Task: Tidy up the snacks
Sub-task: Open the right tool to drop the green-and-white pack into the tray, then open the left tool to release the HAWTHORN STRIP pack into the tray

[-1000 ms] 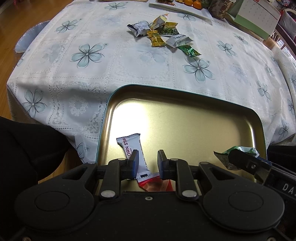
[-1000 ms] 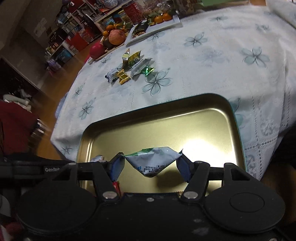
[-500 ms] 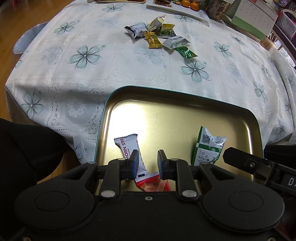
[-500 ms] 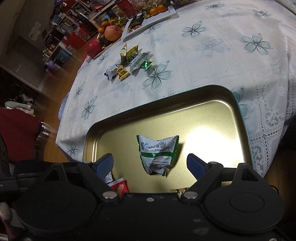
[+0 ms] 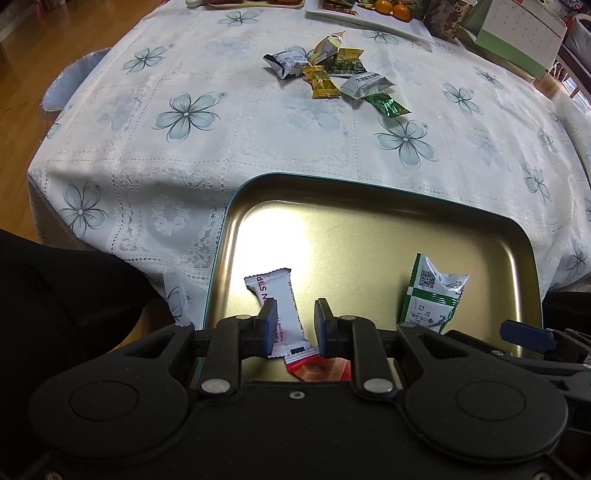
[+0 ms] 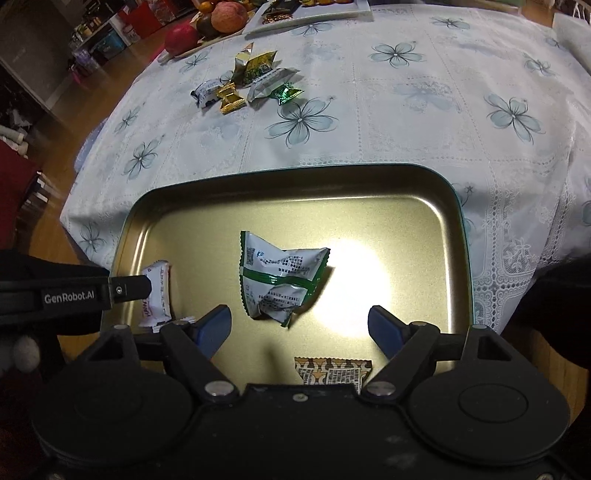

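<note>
A gold metal tray [image 5: 369, 229] lies at the near table edge. In it are a white snack bar [image 5: 275, 291] with a red wrapper [image 5: 321, 369] at its near end, and a green-and-white packet [image 5: 430, 295]. My left gripper [image 5: 295, 321] hovers over the white bar with its jaws narrowly apart and nothing pinched. My right gripper [image 6: 299, 326] stands wide open just short of the green-and-white packet [image 6: 280, 277], which lies loose on the tray [image 6: 388, 221]. A brown patterned packet [image 6: 332, 371] peeks out below it. Several loose snacks [image 5: 332, 74] lie in a pile farther up the table.
The flowered tablecloth [image 5: 184, 118] hangs over the table's left edge. Plates of fruit and snacks [image 6: 229, 14] stand at the far side, with a green desk calendar [image 5: 517, 40] at the far right. Dark clothing [image 5: 55, 288] is at the lower left.
My right gripper opened wide and let go of the green-and-white packet, which now lies flat in the tray. The left gripper has kept still.
</note>
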The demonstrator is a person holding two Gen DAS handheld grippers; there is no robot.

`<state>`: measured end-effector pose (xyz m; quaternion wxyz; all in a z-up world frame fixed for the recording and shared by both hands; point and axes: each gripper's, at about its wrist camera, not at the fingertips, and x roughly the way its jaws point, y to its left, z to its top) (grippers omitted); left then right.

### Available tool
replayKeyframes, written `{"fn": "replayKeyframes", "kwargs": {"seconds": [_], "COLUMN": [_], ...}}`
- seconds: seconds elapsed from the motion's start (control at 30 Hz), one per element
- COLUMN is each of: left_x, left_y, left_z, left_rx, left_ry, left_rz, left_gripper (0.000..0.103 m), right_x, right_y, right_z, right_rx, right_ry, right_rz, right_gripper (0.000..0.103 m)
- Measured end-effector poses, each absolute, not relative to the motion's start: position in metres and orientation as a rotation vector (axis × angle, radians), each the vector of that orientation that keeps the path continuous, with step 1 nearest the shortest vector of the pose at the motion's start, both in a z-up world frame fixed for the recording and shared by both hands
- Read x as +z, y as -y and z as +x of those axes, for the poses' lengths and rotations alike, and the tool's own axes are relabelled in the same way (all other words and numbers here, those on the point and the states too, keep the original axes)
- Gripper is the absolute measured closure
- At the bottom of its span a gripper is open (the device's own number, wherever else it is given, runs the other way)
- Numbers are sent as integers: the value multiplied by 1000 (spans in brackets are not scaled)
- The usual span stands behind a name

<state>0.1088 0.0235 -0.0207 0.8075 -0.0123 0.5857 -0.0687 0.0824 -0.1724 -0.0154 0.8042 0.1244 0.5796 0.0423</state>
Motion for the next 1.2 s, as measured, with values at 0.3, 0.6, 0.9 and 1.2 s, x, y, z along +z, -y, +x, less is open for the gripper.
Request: {"fn": "replayKeyframes", "kwargs": {"seconds": [0.3,0.6,0.9,1.2], "left_x": [-20,-12,-11,-11], "left_y": [-18,-17,-8,3], "left_z": [104,81,48,28], "left_rx": [-139,-138,-172,-188], "left_ry": [-1248,-1180,-1127,-1071], "left_rz": [24,60,123,189], "left_gripper": [75,74,73,68], "right_x": [-12,-4,1,1], "right_y": [176,178,177,178], "right_z": [68,46,23,12], "right_rx": [110,49,46,67], "right_ry": [-1257,-1209,-1162,-1112], "right_rz": [280,273,262,262], "right_gripper": [20,24,24,27]}}
